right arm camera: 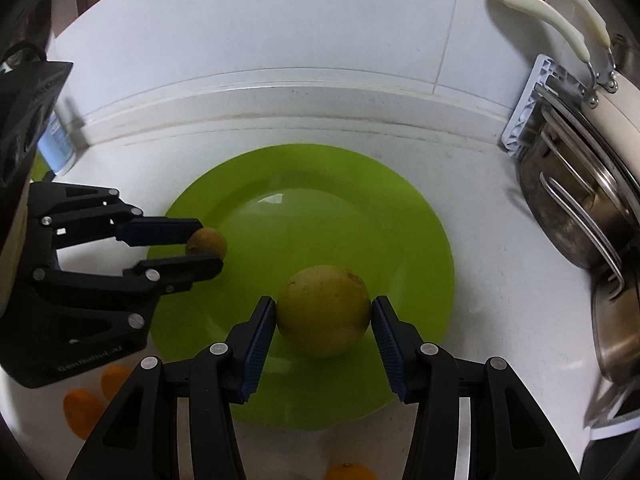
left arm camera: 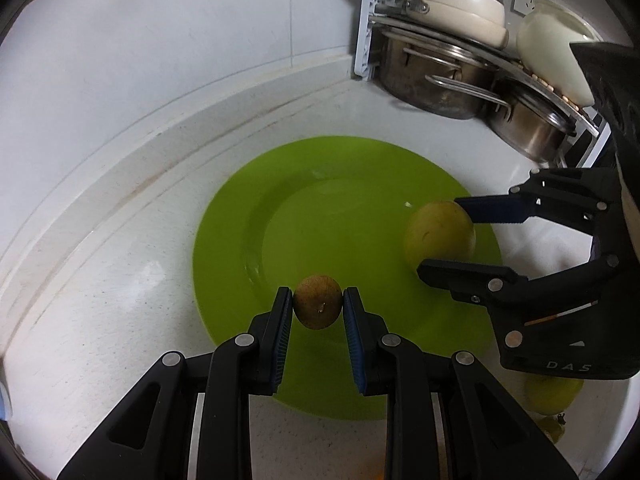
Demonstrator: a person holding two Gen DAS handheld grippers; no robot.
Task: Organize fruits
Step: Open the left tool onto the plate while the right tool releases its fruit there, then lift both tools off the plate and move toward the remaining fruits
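A green plate (left arm camera: pixel 320 208) lies on the white counter; it also shows in the right wrist view (right arm camera: pixel 320 184). My left gripper (left arm camera: pixel 318 306) is shut on a small brown fruit (left arm camera: pixel 318 306) over the plate's near rim; the right wrist view shows that gripper (right arm camera: pixel 208 246) and the fruit (right arm camera: pixel 208 242) at the plate's left side. My right gripper (right arm camera: pixel 324 316) is shut on a larger yellow-green round fruit (right arm camera: pixel 323 312) above the plate; the left wrist view shows this gripper (left arm camera: pixel 444 236) and fruit (left arm camera: pixel 438 232) at the plate's right.
Steel pots and a cream pan in a rack (left arm camera: pixel 460 72) stand at the back right, also in the right wrist view (right arm camera: pixel 580 200). Orange fruits (right arm camera: pixel 92 396) lie on the counter at front left, another orange (right arm camera: pixel 348 472) at the front. A yellow fruit (left arm camera: pixel 554 396) lies under the right gripper. A wall ledge (right arm camera: pixel 280 96) runs behind.
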